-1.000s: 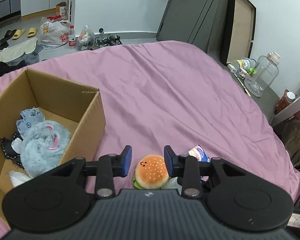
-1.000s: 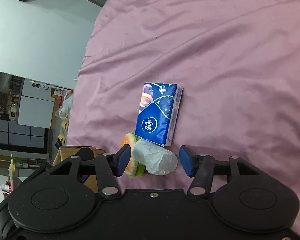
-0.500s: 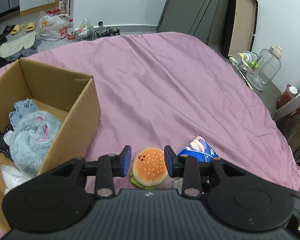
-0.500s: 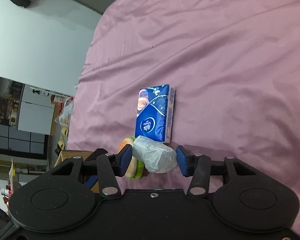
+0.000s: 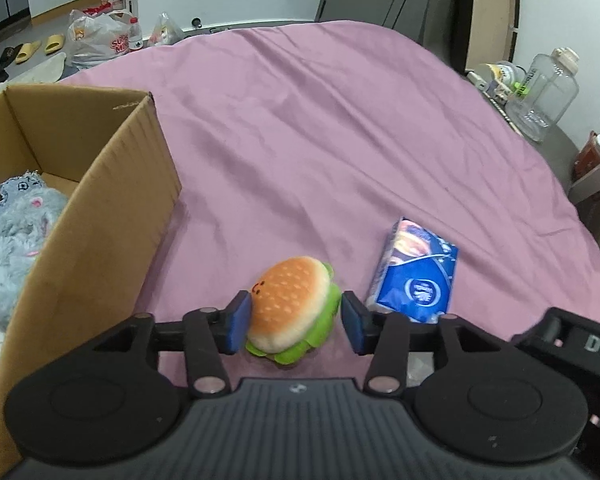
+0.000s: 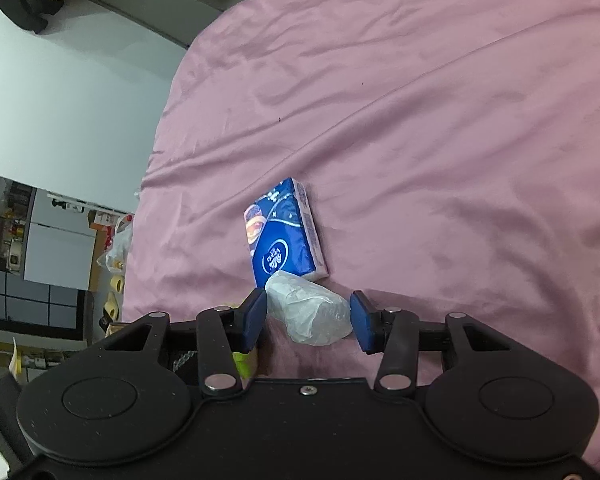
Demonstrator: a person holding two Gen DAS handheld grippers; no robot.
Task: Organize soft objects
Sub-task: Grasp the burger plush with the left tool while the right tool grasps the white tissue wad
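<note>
left claw (image 5: 294,320) wide, straddling burger (image 5: 290,312), no pinch yet | right claw (image 6: 308,320) wide around roll (image 6: 310,308), long axis slanting across the gap | box (image 5: 112,216) at 10 o'clock of burger, left arm nearer | tissue pack (image 5: 416,276) at 2 o'clock.

Plush burger (image 5: 290,308), soft and matt. Glossy plastic tissue pack (image 5: 416,278). Crinkled thin plastic around the white roll (image 6: 308,314). Smooth, faintly shiny pink cloth sheet (image 5: 340,140). Matt corrugated cardboard box (image 5: 100,216); fuzzy grey toy (image 5: 8,248) inside. Matt black plastic tools.
</note>
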